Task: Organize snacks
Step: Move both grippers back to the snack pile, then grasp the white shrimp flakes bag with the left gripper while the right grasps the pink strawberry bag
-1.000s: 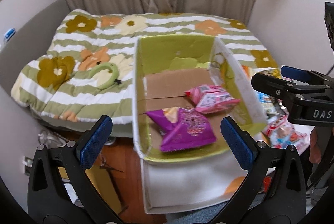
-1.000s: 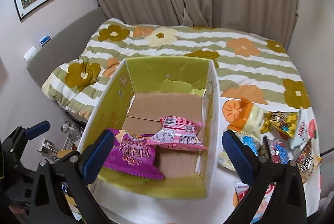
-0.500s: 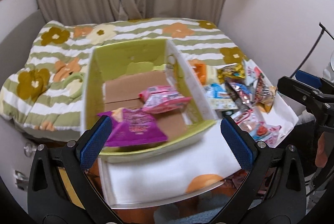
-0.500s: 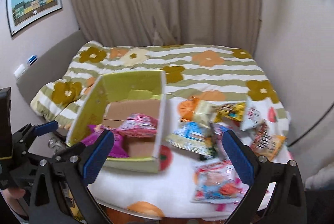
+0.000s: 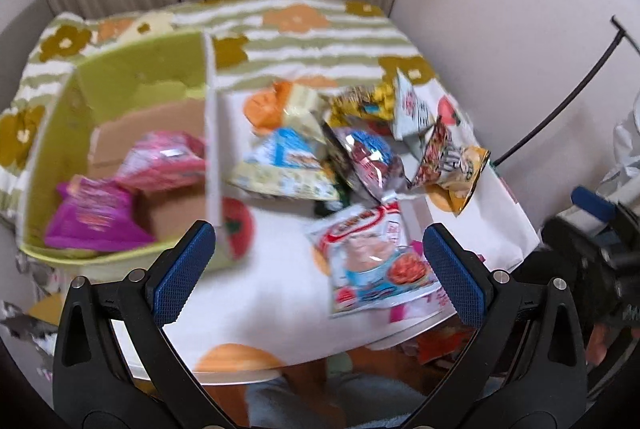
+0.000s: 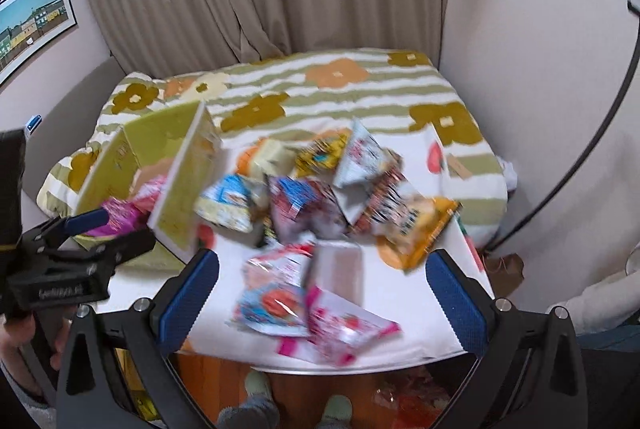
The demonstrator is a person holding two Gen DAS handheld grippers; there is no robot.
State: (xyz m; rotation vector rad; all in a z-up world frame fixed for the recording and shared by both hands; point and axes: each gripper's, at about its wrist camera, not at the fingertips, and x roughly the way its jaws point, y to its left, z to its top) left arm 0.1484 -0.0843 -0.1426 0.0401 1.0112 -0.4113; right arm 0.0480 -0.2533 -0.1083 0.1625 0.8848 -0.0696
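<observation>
Grippers, left (image 5: 318, 271) and right (image 6: 322, 295), both spread wide, empty; snack pile (image 6: 320, 185) frame center, green box (image 5: 120, 97) left.

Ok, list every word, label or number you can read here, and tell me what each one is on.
No text can be read; both views are motion-blurred.
Snack packets: printed lettering and logos, too blurred to read.
Left tool: a line of pale lettering on its black body, too smeared to read.
</observation>
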